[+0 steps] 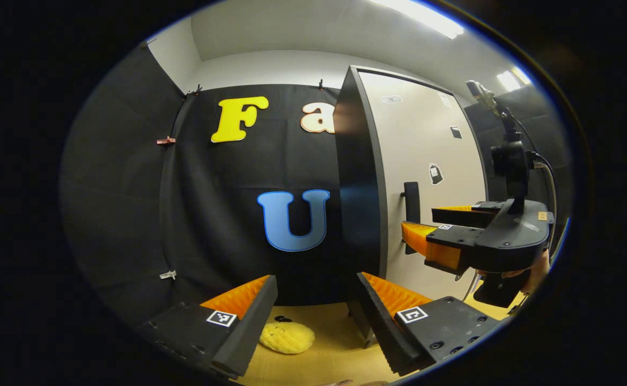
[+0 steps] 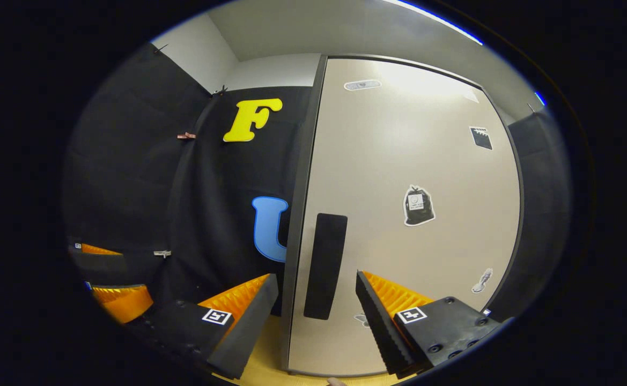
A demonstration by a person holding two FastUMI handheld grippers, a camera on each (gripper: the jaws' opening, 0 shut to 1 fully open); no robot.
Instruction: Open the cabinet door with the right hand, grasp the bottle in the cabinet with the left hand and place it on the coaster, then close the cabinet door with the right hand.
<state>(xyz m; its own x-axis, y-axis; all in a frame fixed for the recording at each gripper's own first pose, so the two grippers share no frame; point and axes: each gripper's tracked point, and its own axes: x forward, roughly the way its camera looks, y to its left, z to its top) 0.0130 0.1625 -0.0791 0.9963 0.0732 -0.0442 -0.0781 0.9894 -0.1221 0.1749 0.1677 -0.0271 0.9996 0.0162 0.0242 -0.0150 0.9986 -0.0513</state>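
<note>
Evidently shut and likely stiff on its hinge, the cabinet door (image 2: 399,214) is best taken by its slim upright handle (image 2: 325,265), framed between the spread jaws of the right gripper (image 2: 313,305), while the left gripper (image 1: 313,305) is likewise held open.

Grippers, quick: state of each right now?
Left hand-held gripper: open, holding nothing.
Right hand-held gripper: open, holding nothing, fingers either side of the cabinet door handle.

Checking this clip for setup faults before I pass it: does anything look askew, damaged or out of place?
Nothing stands out. The cabinet door is shut and sits straight, its handle intact. The right gripper is open in front of the handle, not touching it. The left gripper is open, and the yellow coaster lies flat on the table.
</note>
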